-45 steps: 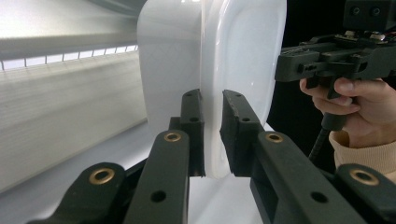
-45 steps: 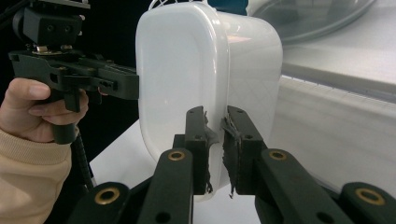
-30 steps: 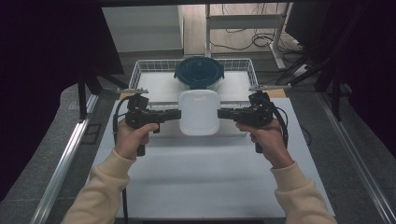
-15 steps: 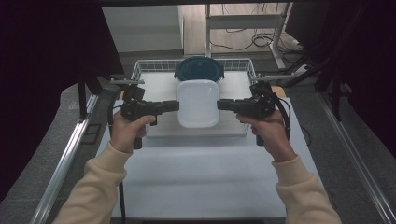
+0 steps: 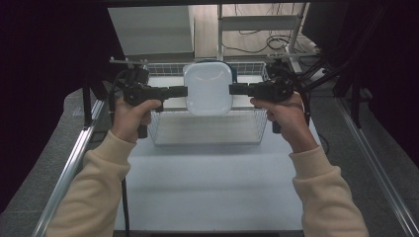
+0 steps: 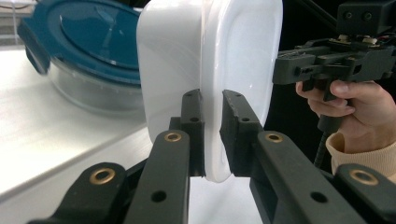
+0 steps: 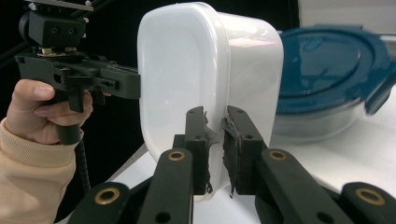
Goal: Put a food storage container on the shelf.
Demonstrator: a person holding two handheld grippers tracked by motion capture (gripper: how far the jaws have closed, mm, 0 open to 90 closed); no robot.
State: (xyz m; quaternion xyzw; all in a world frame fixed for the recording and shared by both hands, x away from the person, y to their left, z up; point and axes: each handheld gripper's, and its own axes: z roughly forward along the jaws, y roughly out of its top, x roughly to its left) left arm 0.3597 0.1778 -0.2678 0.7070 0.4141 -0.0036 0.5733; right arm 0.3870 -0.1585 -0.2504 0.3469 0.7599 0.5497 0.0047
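A white lidded plastic container (image 5: 208,89) hangs in the air over a wire basket (image 5: 205,142), held level between both hands. My left gripper (image 5: 185,91) is shut on its left rim and my right gripper (image 5: 231,89) is shut on its right rim. In the left gripper view the jaws of the left gripper (image 6: 212,135) pinch the lid edge of the container (image 6: 173,70). In the right gripper view the right gripper (image 7: 215,149) clamps the opposite edge of the container (image 7: 187,70). A glass bowl with a blue lid (image 6: 88,51) (image 7: 327,74) stands behind it.
The basket sits at the far end of the white table (image 5: 207,187). Metal rails (image 5: 74,163) run along both table sides, with dark frames and cables beyond. The opposite hand and its gripper (image 6: 327,60) (image 7: 79,74) appear across the container.
Both hands have risen together with the white container gripped between them, and it now hangs higher and farther back over the basket.
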